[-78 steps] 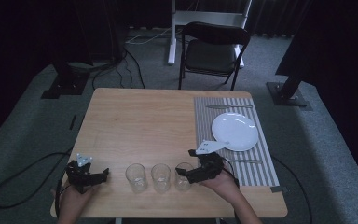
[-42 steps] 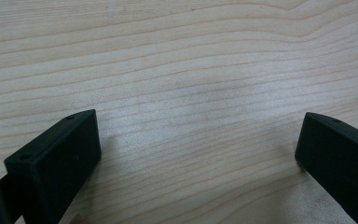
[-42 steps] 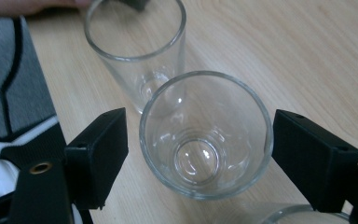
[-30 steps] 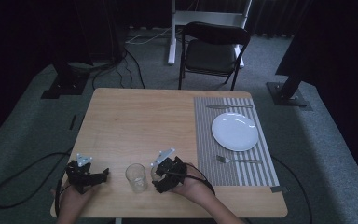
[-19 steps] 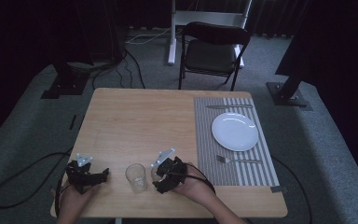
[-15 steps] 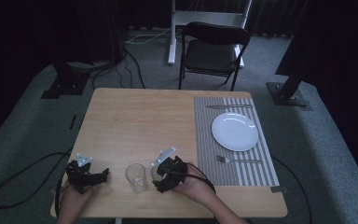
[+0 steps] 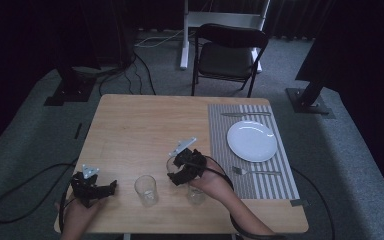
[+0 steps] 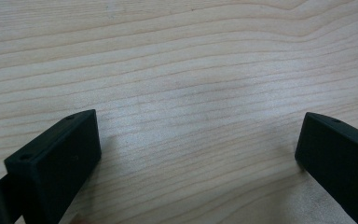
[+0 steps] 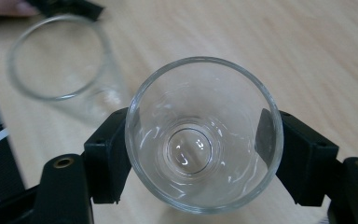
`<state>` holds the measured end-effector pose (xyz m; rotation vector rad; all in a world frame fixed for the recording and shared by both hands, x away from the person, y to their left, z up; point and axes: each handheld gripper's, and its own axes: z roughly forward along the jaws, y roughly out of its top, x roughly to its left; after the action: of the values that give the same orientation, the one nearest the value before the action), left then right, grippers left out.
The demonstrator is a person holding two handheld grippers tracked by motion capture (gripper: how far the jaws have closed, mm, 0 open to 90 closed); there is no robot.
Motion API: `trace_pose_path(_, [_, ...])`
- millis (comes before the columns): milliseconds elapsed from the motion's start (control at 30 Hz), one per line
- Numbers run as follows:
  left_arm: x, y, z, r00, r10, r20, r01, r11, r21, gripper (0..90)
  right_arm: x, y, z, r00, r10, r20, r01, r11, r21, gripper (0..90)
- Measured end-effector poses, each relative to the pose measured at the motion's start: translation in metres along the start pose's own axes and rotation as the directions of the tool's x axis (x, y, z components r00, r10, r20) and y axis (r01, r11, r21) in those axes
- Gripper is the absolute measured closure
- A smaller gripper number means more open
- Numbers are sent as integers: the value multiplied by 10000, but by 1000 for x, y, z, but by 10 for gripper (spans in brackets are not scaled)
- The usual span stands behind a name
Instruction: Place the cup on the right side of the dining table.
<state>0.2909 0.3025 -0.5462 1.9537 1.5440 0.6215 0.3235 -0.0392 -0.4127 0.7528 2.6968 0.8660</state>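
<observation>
Near the table's front edge, my right gripper (image 9: pixel 200 144) clamps a clear drinking glass (image 9: pixel 204 133), one jaw pressed to each side, just above the wooden table (image 7: pixel 140 130). My left gripper (image 8: pixel 200 154) rests wide open and empty. A second glass (image 7: pixel 146 190) stands between them.

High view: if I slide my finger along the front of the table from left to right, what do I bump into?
Left tongs → empty glass standing alone → right tongs shut on a glass → fork on the striped placemat.
</observation>
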Motion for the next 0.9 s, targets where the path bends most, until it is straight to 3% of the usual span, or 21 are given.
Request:
trace_pose_path(67, [0,0,0,10000,-7,1,7,10000,4,5,-5,1,-1,9999,116,54,-116,9999,-35,284])
trace_pose_path(100, [0,0,0,10000,3,-9,-3,10000,-12,4,-18,3,-3,9988,421,248,-418,9991,-123,284])
trace_pose_path(200, [0,0,0,10000,2,-10,-3,10000,-14,5,-32,6,-4,9964,686,491,-677,9975,-186,284])
trace_pose_path(433, [0,0,0,10000,2,-16,-2,10000,-17,5,-69,6,-5,9835,1357,1193,-1354,9907,-105,284])
trace_pose_path(700, [0,0,0,10000,0,-8,0,10000,-5,4,-112,4,-8,9576,2005,2069,-2049,9788,-3,284])
trace_pose_path(900, [0,0,0,10000,-3,-9,3,10000,-6,5,-140,3,-8,9324,2501,2608,-2567,9664,-88,284])
